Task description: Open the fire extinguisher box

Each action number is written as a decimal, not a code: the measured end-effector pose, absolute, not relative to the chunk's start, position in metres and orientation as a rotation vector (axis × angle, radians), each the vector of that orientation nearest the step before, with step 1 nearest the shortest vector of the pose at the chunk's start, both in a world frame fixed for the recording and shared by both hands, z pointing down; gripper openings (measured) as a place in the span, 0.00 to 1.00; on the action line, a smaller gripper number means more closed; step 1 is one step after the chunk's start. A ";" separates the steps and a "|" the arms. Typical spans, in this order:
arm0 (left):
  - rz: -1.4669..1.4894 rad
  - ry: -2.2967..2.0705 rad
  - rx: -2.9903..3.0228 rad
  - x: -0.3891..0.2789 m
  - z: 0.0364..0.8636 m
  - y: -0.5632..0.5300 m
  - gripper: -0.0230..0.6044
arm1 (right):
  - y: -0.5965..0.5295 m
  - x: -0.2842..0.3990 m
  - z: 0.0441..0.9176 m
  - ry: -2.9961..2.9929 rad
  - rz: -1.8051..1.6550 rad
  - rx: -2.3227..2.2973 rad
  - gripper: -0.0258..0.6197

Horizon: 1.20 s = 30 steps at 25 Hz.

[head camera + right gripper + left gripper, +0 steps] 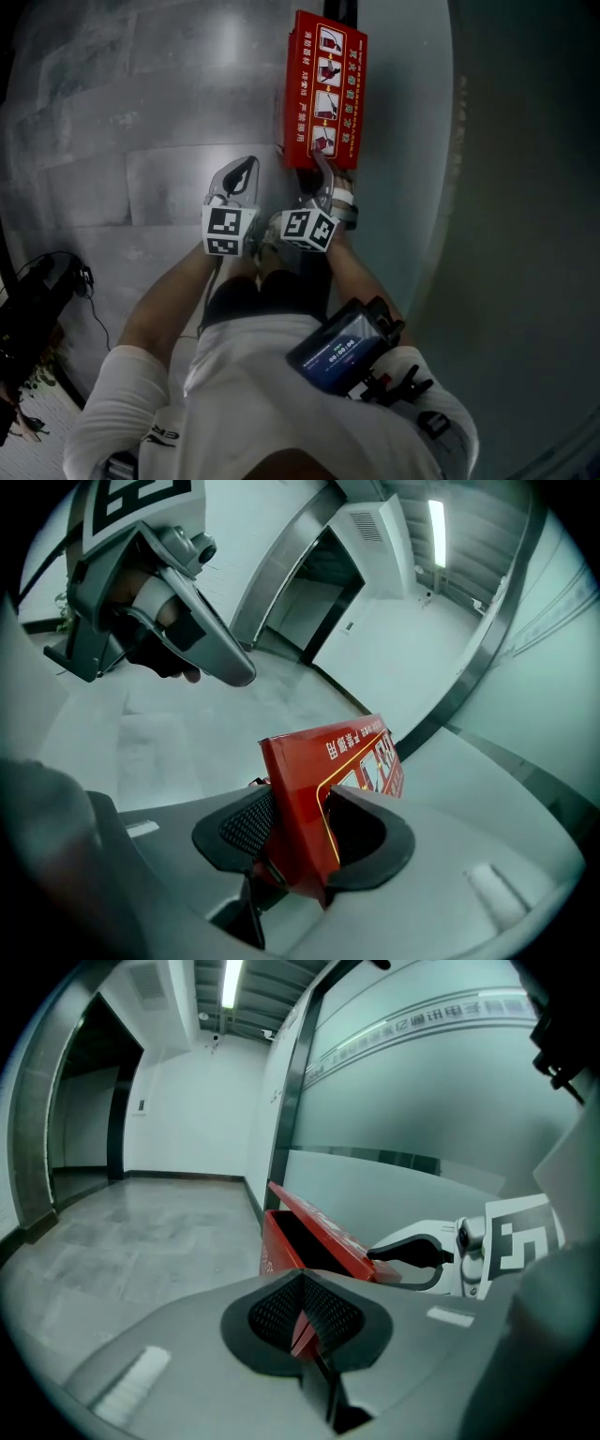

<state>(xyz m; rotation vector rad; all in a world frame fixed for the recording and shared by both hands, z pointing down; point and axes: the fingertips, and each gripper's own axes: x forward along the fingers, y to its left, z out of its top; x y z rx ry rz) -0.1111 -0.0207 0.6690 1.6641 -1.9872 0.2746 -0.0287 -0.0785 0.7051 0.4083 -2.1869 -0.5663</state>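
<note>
Fire extinguisher box (pixel 324 89): stands on the floor (pixel 141 112), up against the frosted glass wall (pixel 403 112), right of centre in my head view.

Handling, my read: thin red sheet-metal shell, stiff, painted smooth and so a bit slick. The lid (pixel 319 1232) should be light by itself and swing on a hinge at the far side. The box below is probably heavy if loaded and unlikely to shift. Best hold is the lid's free near edge, pinched across its thickness. A hold on the printed face would slide.

Lid is already tilted up. Dark interior shows under it in the left gripper view.

Left gripper (pixel 302 1288): clear of the box, off its left side. Fingers (pixel 277 1312) closed together, nothing held. Only a sliver of red beyond shows through the slit.

Right gripper (pixel 309 827): at the box's near end. Fingers (pixel 246 825) partway closed, clamped on the lid's near edge, one pad on each face, panel standing upright between them.
</note>
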 end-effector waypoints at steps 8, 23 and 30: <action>0.229 -1.970 1.752 -0.097 0.569 -0.055 0.04 | -0.100 -0.002 0.606 -2.171 -0.545 0.513 0.27; 0.294 -1.899 1.915 -0.068 0.520 -0.102 0.04 | -0.166 0.061 0.559 -2.223 -0.153 0.900 0.21; 0.323 -1.888 1.965 -0.056 0.507 -0.106 0.04 | -0.185 0.090 0.554 -2.263 0.110 1.086 0.20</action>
